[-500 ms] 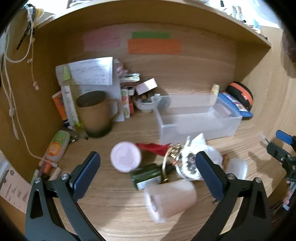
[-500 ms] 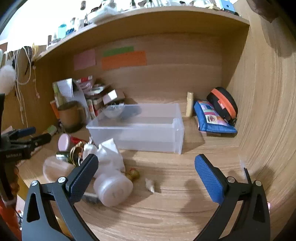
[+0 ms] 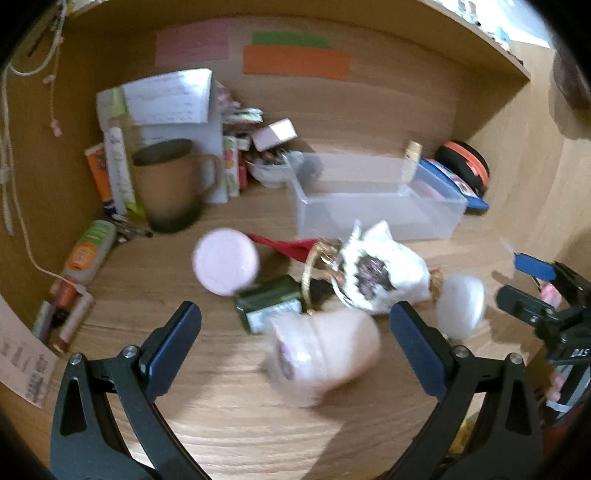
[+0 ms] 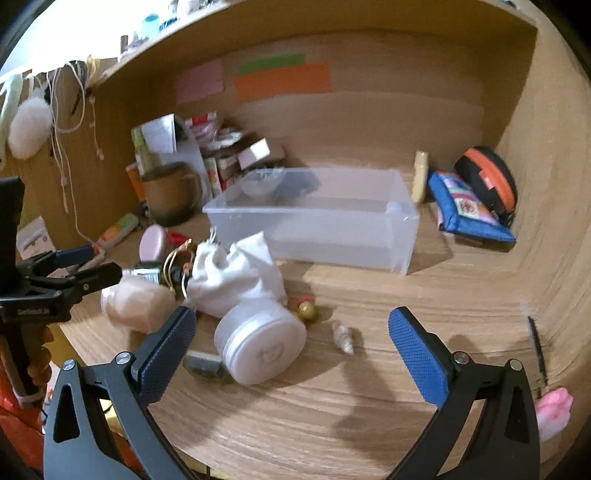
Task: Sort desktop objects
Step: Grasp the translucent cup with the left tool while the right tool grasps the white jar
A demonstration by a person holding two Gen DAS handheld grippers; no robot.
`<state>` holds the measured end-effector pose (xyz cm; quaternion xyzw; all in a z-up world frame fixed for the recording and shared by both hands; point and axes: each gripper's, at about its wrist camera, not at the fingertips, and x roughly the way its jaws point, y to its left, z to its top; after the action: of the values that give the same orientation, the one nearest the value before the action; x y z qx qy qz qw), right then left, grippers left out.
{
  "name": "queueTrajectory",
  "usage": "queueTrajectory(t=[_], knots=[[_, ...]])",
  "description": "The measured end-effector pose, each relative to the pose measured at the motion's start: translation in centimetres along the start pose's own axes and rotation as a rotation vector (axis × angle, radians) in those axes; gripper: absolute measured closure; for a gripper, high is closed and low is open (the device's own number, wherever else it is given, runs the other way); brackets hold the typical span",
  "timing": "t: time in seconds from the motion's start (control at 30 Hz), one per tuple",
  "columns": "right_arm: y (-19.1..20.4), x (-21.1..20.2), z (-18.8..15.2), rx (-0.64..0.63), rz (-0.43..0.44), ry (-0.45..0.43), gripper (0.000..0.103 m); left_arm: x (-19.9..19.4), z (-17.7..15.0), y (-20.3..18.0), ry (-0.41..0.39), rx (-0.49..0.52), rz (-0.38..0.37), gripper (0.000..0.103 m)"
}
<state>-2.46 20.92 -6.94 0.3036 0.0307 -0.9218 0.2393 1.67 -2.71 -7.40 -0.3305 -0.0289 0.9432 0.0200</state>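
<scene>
L gripper (image 3: 295, 332) jaws wide apart, empty; pink jar (image 3: 325, 354) on its side just ahead btwn the tips, long axis across. R gripper (image 4: 291, 339) also spread, empty, nearer white jar (image 4: 262, 343)

Wood-grain counter (image 4: 332, 417) set in a wooden alcove: back wall (image 4: 369, 122) w/ 3 paper strips, pink (image 4: 199, 82), green (image 4: 271, 62), orange (image 4: 282, 82). Side wall (image 4: 546, 184) at right. Shelf (image 4: 258, 22) overhead, bright light far left.
</scene>
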Motion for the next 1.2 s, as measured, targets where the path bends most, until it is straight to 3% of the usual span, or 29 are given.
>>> queueTrajectory(t=[0.07,0.13,0.2,0.3,0.53,0.7,0.87,1.0,1.2], knots=[[0.0,0.4,-0.3,0.005,0.008,0.014,0.0,0.6,-0.4,-0.6,0.017,0.007,-0.004,0.001],[-0.1,0.9,-0.5,0.008,0.013,0.026,0.0,1.2,-0.7,-1.1,0.037,0.011,0.001,0.016],[-0.3,1.2,-0.7,0.014,0.021,0.04,0.0,2.1,-0.9,-1.1,0.071,0.002,-0.004,0.02],[-0.5,2.0,-1.0,0.029,0.044,0.068,0.0,2.6,-1.2,-0.4,0.093,-0.058,-0.046,0.02],[-0.1,3.6,-1.5,0.025,0.057,0.107,0.0,3.1,-1.7,-1.4,0.114,-0.044,-0.05,0.02],[1.1,4.0,-1.3,-0.012,0.011,0.09,0.002,4.4,-2.1,-1.9,0.145,-0.04,-0.017,0.02],[1.9,4.5,-1.0,-0.037,-0.002,0.088,0.016,5.2,-2.1,-1.5,0.151,-0.065,-0.004,0.026],[1.9,5.1,-1.1,-0.027,0.0,0.11,0.036,5.4,-2.0,-1.2,0.145,-0.071,-0.007,0.028],[1.7,4.9,-1.3,-0.02,-0.009,0.098,0.036,5.3,-1.6,-1.3,0.122,-0.061,0.009,0.032]])
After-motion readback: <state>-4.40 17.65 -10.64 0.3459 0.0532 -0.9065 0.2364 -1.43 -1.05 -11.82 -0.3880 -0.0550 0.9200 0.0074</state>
